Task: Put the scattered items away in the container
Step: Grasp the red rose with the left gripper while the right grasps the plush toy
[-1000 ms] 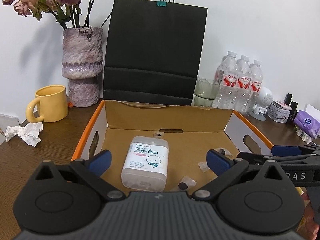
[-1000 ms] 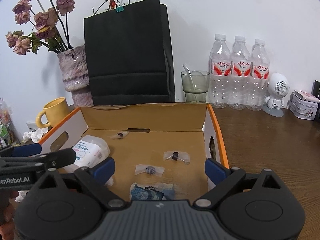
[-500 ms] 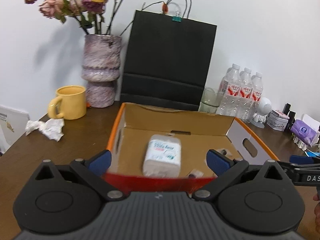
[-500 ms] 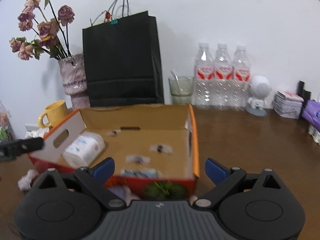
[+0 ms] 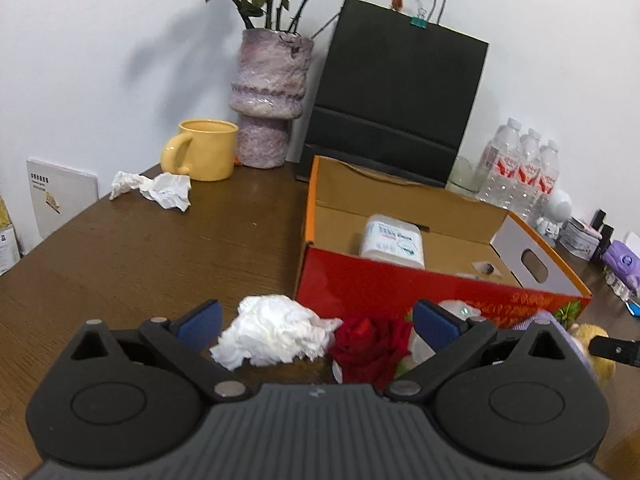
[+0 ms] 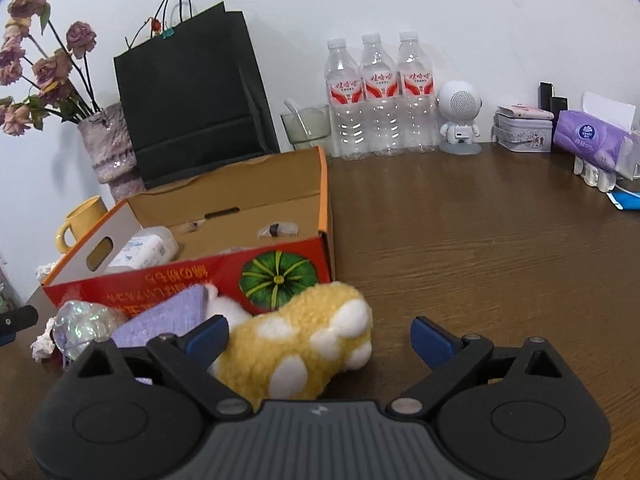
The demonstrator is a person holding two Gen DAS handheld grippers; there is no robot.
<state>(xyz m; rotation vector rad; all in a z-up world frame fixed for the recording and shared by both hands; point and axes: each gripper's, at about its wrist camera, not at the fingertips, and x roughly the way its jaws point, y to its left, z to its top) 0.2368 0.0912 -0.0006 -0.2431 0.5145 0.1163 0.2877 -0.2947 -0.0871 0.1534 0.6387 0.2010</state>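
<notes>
Both grippers spread wide, nothing pinched. Left gripper (image 5: 316, 318) sits low at the bottom of its frame, fingers either side of a crumpled white tissue (image 5: 272, 330) and a red rose (image 5: 370, 346), both lying on the brown table (image 5: 140, 248) just in front of the cardboard box (image 5: 420, 284). Neither fingertip touches them.

Right gripper (image 6: 320, 334) also low at frame bottom; yellow plush toy with white spots (image 6: 308, 340) lies between its fingers, closer to the left finger. Contact with that finger: can't tell. Purple cloth item (image 6: 168, 314) and a shiny iridescent ball (image 6: 86, 322) lie left of the plush, all against the box's red front wall with the pumpkin print.

Box is open-topped, frame centre in both views. Inside: white wipes pack (image 5: 394, 240) and a couple of small clear sachets (image 6: 278, 230).

Second crumpled tissue (image 5: 154, 188) upper left of the left view, near a yellow mug (image 5: 204, 150).
</notes>
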